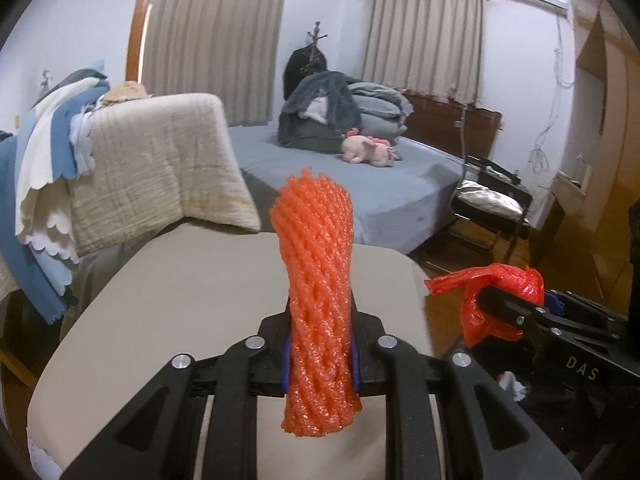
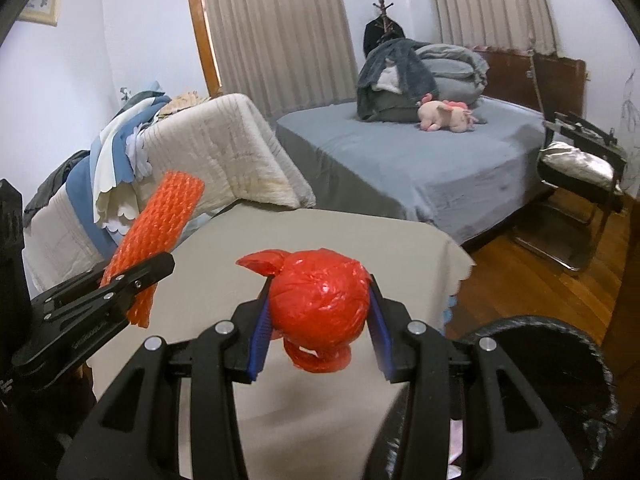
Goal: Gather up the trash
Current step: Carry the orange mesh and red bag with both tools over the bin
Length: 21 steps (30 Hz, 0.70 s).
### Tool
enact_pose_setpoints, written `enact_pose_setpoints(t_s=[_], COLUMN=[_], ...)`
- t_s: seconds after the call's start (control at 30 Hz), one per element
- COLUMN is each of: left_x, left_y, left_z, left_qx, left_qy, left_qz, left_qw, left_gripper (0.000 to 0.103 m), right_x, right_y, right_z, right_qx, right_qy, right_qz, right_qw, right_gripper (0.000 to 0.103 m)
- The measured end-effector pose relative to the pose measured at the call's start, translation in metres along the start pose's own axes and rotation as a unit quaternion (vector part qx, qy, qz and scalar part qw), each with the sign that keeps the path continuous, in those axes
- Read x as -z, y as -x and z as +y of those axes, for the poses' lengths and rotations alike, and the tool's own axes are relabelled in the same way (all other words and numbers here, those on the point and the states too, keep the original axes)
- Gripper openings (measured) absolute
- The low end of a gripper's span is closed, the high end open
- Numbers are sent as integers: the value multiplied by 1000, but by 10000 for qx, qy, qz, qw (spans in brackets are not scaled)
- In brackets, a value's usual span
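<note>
My left gripper (image 1: 320,356) is clenched on an orange foam fruit net (image 1: 316,300), a rolled mesh sleeve that stands nearly upright between the blue pads (image 1: 285,364), its upper end rising well above the fingertips and its lower end hanging below them. From the right wrist view the same net (image 2: 156,236) leans up and to the right out of the left gripper (image 2: 132,280), at the left of the scene. My right gripper (image 2: 318,320) is grasping a knotted red plastic bag (image 2: 320,304), a balled bundle pressed between its two blue pads (image 2: 258,340), with a twisted tail at the upper left and a loop hanging beneath. In the left wrist view this bag (image 1: 516,284) and the right gripper (image 1: 504,308) appear at the near right. Both pieces of trash are held in the air over a beige covered table (image 1: 192,292). A dark round container (image 2: 560,360) sits at the near right below my right gripper; I take it for a lined bin, though only part of its rim shows. Beyond the table, a cream quilt (image 1: 160,160) drapes at the left, and a bed with a grey-blue sheet (image 2: 400,160) stands farther off, bearing piled bedding (image 2: 420,76) and a pink plush toy (image 2: 444,116). A folding chair (image 2: 576,168) stands to the right of the bed, on a wooden floor (image 2: 532,280).
</note>
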<state>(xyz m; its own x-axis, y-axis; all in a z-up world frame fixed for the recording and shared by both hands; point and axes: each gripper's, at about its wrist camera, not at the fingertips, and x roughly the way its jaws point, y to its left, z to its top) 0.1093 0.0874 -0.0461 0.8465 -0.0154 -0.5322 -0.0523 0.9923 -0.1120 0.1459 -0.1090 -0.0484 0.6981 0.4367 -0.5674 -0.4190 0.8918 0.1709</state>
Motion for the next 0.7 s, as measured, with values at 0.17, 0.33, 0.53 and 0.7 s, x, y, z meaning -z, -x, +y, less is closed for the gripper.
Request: enact_pose_setpoints(t_s=[0.17, 0.33, 0.53, 0.7], left_x=[2, 3, 4, 3], left_y=[13, 24, 35, 42], left_z=[-28, -55, -78, -95], left_qx=[210, 429, 620, 742], left_qy=[-140, -325, -512, -599], left_qz=[-43, -85, -159, -227], left_qw=[9997, 9985, 9966, 9952], left_gripper=[20, 20, 20, 20], right_x=[5, 10, 16, 19], right_y=[29, 53, 77, 96], right_z=[-16, -28, -41, -52], right_qx=[151, 296, 453, 604], right_qy=[-69, -124, -212, -242], right_qz=[-126, -233, -368, -468], right_qw=[9998, 9992, 9981, 9968], right_gripper=[41, 41, 41, 41])
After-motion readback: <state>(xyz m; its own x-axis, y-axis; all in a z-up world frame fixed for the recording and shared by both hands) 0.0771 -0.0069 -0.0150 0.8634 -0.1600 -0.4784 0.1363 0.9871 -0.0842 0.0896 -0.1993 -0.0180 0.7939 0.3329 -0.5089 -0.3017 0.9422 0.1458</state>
